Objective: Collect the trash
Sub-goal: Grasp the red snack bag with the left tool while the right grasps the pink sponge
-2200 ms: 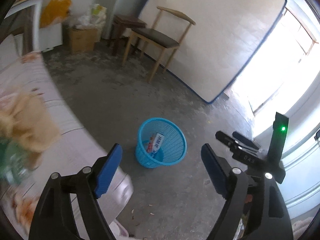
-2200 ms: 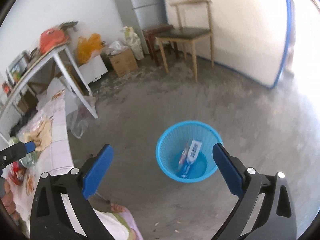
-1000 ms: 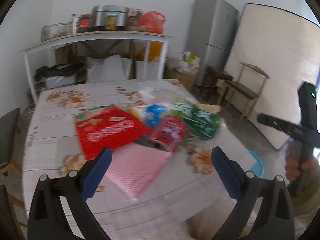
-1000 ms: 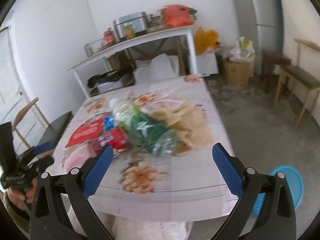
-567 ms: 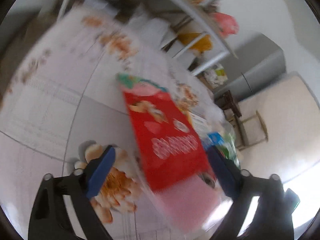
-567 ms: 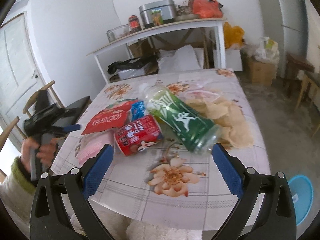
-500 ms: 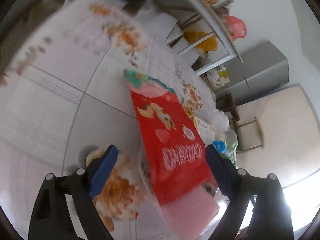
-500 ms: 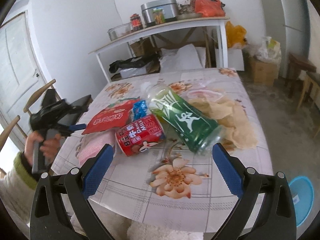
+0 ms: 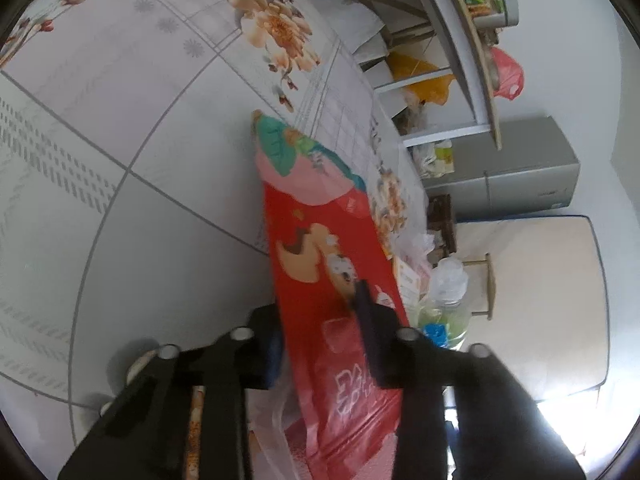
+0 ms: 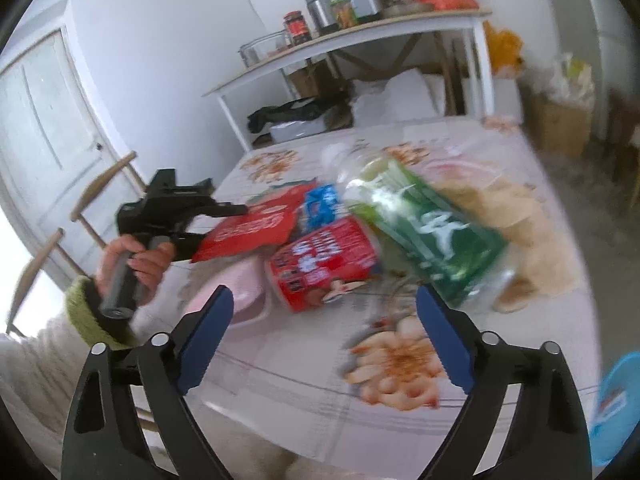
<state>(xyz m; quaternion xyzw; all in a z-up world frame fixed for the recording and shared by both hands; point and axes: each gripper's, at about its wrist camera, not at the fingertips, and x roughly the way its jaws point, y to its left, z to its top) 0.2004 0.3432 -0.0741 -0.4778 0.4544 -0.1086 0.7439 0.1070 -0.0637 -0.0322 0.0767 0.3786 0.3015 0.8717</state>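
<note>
Floral-clothed table (image 9: 120,208), red snack bag (image 9: 332,280) pinched within left hand-held gripper (image 9: 320,316); right hand-held gripper (image 10: 320,332) wide apart.

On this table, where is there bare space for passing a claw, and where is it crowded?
Bare cloth lies along the near table edge, in front of the red can and green bottle, and at the far end. The middle is crowded: red packet, can, bottle and crumpled paper lie close together.
</note>
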